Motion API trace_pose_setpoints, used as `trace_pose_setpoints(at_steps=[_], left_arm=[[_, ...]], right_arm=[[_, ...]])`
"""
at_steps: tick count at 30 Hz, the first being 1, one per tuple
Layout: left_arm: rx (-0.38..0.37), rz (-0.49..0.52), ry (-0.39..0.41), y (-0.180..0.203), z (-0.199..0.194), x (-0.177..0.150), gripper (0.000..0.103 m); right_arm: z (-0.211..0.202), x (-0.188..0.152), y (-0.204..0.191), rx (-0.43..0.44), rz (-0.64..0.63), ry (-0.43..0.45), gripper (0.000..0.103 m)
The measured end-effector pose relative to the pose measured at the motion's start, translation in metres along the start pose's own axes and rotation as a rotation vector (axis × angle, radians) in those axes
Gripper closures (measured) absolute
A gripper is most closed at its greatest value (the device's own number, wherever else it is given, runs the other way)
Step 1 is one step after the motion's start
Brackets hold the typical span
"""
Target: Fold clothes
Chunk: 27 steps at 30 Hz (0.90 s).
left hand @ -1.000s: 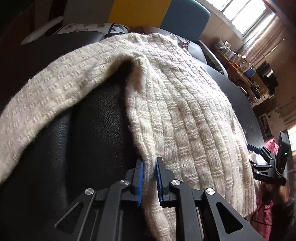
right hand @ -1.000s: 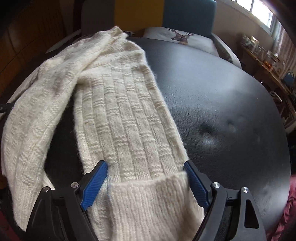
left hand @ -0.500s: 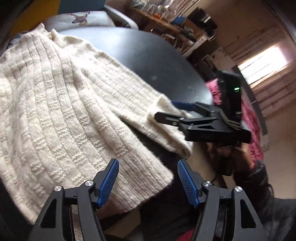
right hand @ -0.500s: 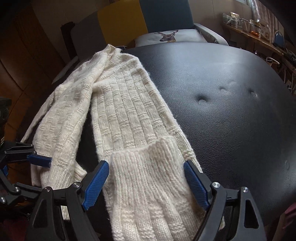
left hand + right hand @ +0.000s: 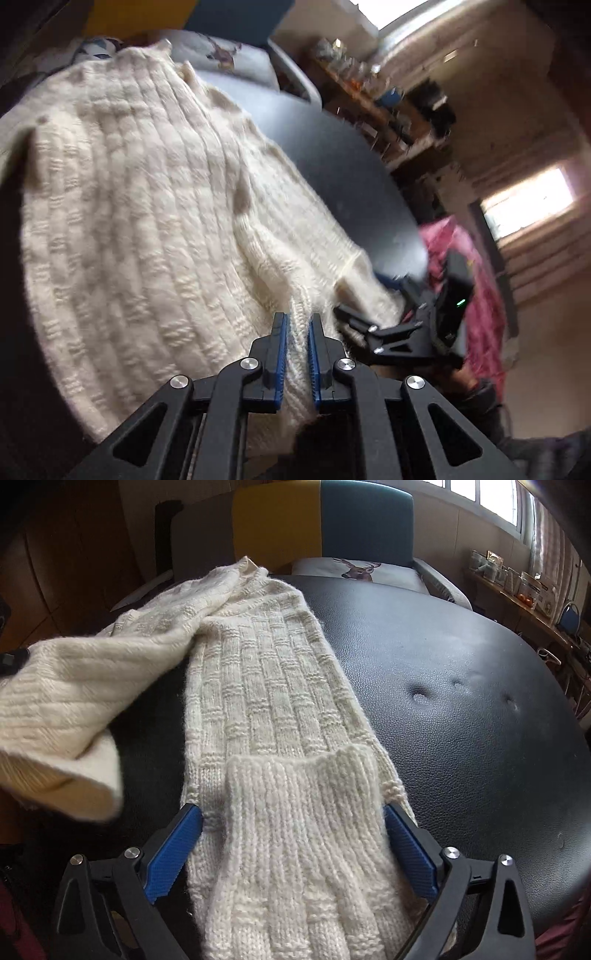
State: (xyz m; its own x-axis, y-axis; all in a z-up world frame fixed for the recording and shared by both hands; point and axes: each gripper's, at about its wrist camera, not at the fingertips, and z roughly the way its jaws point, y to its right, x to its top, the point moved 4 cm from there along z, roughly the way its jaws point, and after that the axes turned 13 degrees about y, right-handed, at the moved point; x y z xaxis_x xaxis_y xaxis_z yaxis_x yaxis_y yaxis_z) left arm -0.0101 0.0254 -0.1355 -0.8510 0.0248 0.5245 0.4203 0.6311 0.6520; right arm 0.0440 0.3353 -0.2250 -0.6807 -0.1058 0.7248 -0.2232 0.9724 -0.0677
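A cream knitted sweater [image 5: 140, 221] lies on a black leather table [image 5: 332, 162]. My left gripper [image 5: 296, 325] is shut on the sweater's ribbed hem edge at the near side. In the right wrist view a sleeve [image 5: 273, 686] runs away from me with its ribbed cuff [image 5: 303, 805] folded back. My right gripper [image 5: 293, 823] is open, its blue pads either side of the cuff. The lifted hem part [image 5: 62, 716] hangs at the left of that view. The right gripper also shows in the left wrist view [image 5: 399, 328].
A yellow and teal chair [image 5: 317, 524] with a deer cushion [image 5: 354, 570] stands behind the table [image 5: 461, 686]. A cluttered shelf [image 5: 517, 587] runs along the right wall. Pink cloth [image 5: 469, 280] lies beyond the table's near right edge.
My left gripper was open half a second ago and has closed on the sweater's hem, lifting it. The right gripper has stayed open around the cuff.
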Motion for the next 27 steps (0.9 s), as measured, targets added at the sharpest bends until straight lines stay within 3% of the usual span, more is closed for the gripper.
trace_pose_setpoints(at_steps=[1,2,4,7,13,15,18,20,23,25,27], left_arm=[[-0.024,-0.032,0.063,-0.007,-0.020,0.006,0.092],[0.003,-0.042,0.099,-0.017,-0.034,0.009,0.092],[0.044,-0.077,0.139,-0.038,-0.055,0.007,0.092],[0.078,-0.128,0.161,-0.062,-0.062,-0.010,0.092],[0.142,-0.240,0.224,-0.104,-0.069,-0.045,0.098],[0.170,-0.316,0.269,-0.123,-0.077,-0.053,0.102],[0.217,-0.372,0.285,-0.142,-0.086,-0.062,0.102],[0.223,-0.335,0.313,-0.135,-0.091,-0.058,0.102],[0.165,-0.218,0.302,-0.103,-0.085,-0.039,0.100],[0.113,-0.147,0.265,-0.078,-0.070,-0.026,0.082],[0.047,-0.099,0.223,-0.054,-0.051,-0.015,0.034]], right_arm=[[0.001,0.001,0.000,-0.007,0.009,0.003,0.006],[-0.001,0.003,0.000,-0.018,0.019,0.009,0.010],[-0.007,0.009,0.002,-0.017,0.062,0.030,0.037],[-0.018,0.028,-0.001,0.115,0.172,0.089,0.048],[0.011,0.052,-0.042,0.421,0.369,0.030,0.048],[0.029,0.060,-0.061,0.413,0.363,0.005,0.048],[0.051,0.069,-0.071,0.328,0.372,-0.028,0.048],[0.054,0.074,-0.074,0.321,0.375,-0.026,0.048],[0.056,0.072,-0.080,0.338,0.371,-0.048,0.048],[0.050,0.066,-0.086,0.365,0.349,-0.039,0.048],[0.044,0.061,-0.096,0.387,0.262,-0.048,0.048]])
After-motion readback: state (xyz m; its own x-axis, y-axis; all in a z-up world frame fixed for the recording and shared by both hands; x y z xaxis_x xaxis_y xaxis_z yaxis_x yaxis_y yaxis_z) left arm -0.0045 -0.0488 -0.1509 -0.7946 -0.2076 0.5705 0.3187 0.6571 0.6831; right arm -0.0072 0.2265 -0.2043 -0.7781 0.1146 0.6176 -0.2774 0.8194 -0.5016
